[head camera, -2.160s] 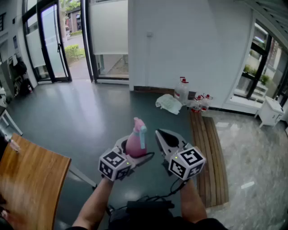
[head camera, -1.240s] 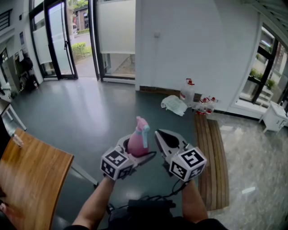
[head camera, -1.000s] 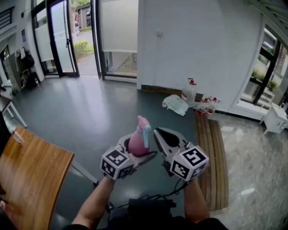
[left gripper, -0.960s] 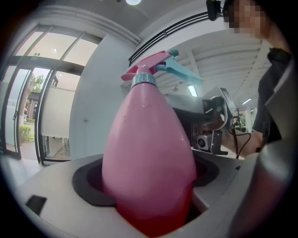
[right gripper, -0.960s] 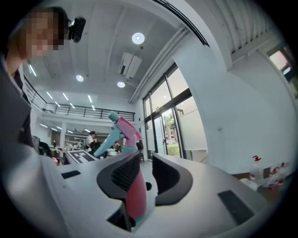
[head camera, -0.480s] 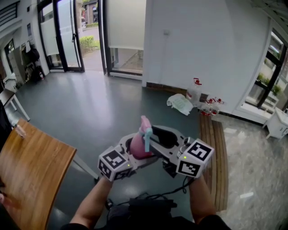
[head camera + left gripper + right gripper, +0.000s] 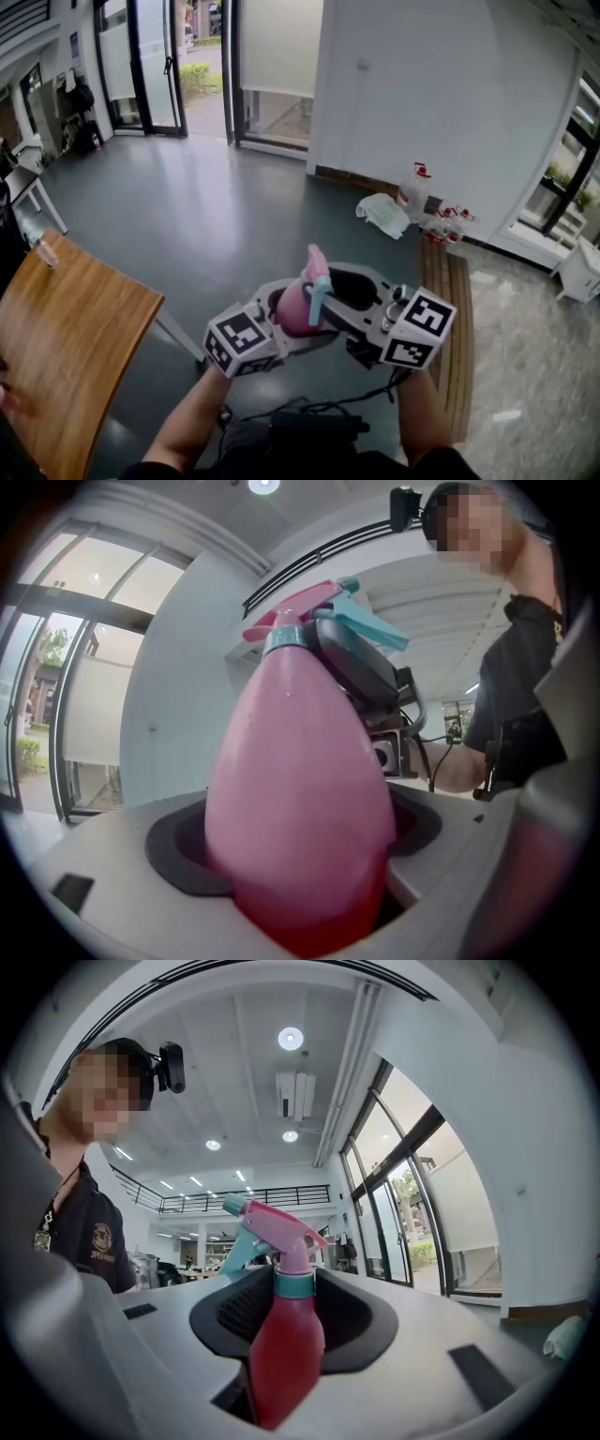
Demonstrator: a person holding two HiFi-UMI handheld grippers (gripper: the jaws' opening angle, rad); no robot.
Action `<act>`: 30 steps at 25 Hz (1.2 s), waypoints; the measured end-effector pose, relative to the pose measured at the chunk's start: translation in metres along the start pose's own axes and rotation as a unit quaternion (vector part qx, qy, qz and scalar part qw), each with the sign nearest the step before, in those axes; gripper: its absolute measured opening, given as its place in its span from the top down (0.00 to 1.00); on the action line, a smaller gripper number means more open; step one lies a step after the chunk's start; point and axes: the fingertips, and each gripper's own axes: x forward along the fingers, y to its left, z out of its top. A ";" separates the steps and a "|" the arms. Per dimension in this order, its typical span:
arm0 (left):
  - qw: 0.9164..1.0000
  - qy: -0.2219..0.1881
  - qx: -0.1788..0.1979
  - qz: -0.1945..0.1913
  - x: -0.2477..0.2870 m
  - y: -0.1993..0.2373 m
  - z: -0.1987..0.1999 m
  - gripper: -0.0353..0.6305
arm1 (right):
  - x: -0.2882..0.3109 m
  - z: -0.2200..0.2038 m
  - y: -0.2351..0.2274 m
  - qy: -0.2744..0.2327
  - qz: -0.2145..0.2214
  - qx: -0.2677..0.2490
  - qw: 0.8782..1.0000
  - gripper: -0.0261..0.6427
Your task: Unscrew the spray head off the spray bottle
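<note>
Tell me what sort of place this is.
Probably the entrance hall or lobby of an office-type building: tall glass doors lead outside, there is a broad grey floor, and a mezzanine railing runs overhead.

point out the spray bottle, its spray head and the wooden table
spray bottle (image 7: 300,789), left gripper view, pink body
spray head (image 7: 281,1225), right gripper view, pink top
wooden table (image 7: 75,347), head view, bare top

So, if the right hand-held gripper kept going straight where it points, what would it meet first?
The pink spray bottle: its neck stands between the closing jaws of the right hand-held gripper, which do not seem to press on it yet.
</note>
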 end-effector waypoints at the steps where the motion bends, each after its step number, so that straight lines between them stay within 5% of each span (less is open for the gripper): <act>1: 1.000 0.004 0.003 -0.005 -0.001 -0.003 0.000 0.28 | -0.001 0.001 0.003 0.005 0.009 -0.001 1.000 0.74; 10: 0.997 0.021 0.010 -0.069 -0.010 -0.026 -0.002 0.29 | -0.007 0.000 0.019 0.030 0.078 0.003 0.996 0.75; 15: 0.989 0.023 0.005 -0.143 -0.018 -0.049 -0.002 0.29 | -0.013 -0.002 0.034 0.041 0.155 -0.005 0.987 0.75; 18: 0.977 0.015 -0.004 -0.211 -0.026 -0.066 -0.002 0.29 | -0.016 -0.001 0.044 0.035 0.221 -0.002 0.975 0.75; 21: 0.954 0.003 -0.013 -0.299 -0.037 -0.092 0.003 0.29 | -0.023 0.003 0.058 0.018 0.315 0.019 0.949 0.75; 23: 0.946 -0.006 -0.013 -0.325 -0.041 -0.103 0.007 0.29 | -0.028 0.004 0.066 0.009 0.361 0.029 0.932 0.75; 25: 0.950 -0.012 -0.006 -0.312 -0.040 -0.103 0.007 0.28 | -0.028 0.005 0.068 0.006 0.362 0.019 0.932 0.75; 30: 0.966 -0.042 -0.024 -0.254 -0.040 -0.081 0.010 0.29 | -0.027 0.005 0.046 0.008 0.276 -0.005 0.961 0.71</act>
